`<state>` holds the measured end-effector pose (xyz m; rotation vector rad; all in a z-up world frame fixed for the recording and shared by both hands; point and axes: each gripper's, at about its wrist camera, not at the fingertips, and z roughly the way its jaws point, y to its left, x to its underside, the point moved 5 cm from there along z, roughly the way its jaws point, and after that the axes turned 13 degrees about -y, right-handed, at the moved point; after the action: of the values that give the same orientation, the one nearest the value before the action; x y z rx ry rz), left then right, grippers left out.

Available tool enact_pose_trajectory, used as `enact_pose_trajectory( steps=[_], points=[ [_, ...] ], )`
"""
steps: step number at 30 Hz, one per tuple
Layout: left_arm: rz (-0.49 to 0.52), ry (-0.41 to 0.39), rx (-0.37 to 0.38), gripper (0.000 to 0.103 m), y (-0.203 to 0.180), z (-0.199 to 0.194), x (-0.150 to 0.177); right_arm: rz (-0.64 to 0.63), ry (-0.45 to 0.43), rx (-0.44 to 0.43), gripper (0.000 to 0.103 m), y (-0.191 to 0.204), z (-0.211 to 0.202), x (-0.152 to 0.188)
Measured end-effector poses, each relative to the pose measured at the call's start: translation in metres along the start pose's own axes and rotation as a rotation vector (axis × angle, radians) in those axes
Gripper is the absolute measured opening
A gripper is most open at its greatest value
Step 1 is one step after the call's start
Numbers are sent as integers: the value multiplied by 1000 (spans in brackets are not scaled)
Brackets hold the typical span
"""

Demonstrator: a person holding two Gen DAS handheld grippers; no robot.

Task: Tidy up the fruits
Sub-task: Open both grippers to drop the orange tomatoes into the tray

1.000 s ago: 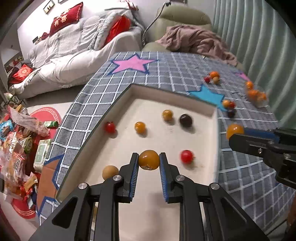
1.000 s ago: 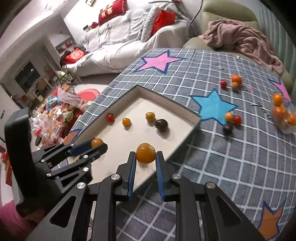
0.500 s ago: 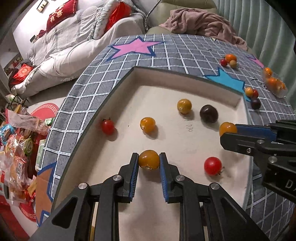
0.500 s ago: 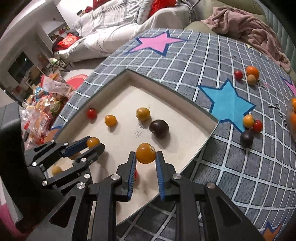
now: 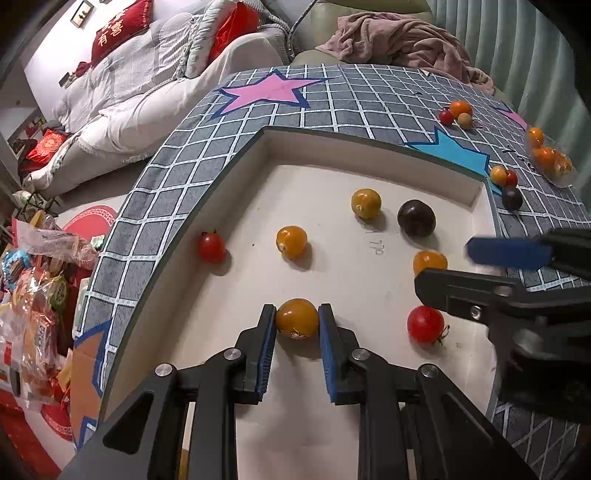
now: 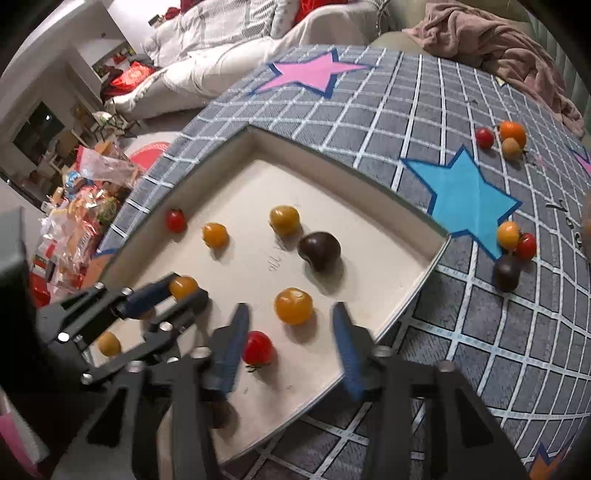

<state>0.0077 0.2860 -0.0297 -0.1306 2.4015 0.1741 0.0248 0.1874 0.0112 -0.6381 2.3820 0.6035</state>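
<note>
My left gripper (image 5: pixel 297 320) is clamped on a round orange-yellow tomato (image 5: pixel 296 318), blue pads touching both its sides, just above the floor of the shallow white cardboard tray (image 5: pixel 332 155) near its near edge. My right gripper (image 6: pixel 291 345) has its fingers spread wide, with a second orange tomato (image 6: pixel 293 305) lying free on the tray floor between the tips, touching neither.

The right wrist view alone shows a small yellow fruit (image 6: pixel 108 344) at the tray's near left corner, under my left gripper; the left wrist view hides it. In the left wrist view the right gripper's fingers (image 5: pixel 508 253) come in over the tray's right edge, partly covering that loose orange tomato.

Also in the tray: a red cherry tomato (image 5: pixel 425 324) beside the right gripper, a dark purple plum-like fruit (image 5: pixel 416 218), two more orange tomatoes (image 5: pixel 365 202) toward the far side, and a red tomato (image 5: pixel 211 247) against the left wall. Faint pencil marks (image 5: pixel 376 246) on the tray floor are unreadable.

The tray sits on a grey grid-patterned cloth (image 6: pixel 424 110) with pink and blue stars (image 6: pixel 467 197); more fruits (image 6: pixel 511 240) lie near the cloth's right edge. Beyond stand a white-covered sofa (image 5: pixel 155 92) and a red cushion (image 5: pixel 118 29) with Chinese characters I cannot read.
</note>
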Motion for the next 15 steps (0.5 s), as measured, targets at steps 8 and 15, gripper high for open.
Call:
enact_pose_trajectory(
  steps=[8, 15],
  points=[
    [-18, -98, -38, 100, 4, -35, -4, 15, -51, -7, 82, 5, -33, -2],
    [-60, -62, -6, 102, 4, -54, 7, 11, -57, 11, 102, 9, -55, 8]
  ],
)
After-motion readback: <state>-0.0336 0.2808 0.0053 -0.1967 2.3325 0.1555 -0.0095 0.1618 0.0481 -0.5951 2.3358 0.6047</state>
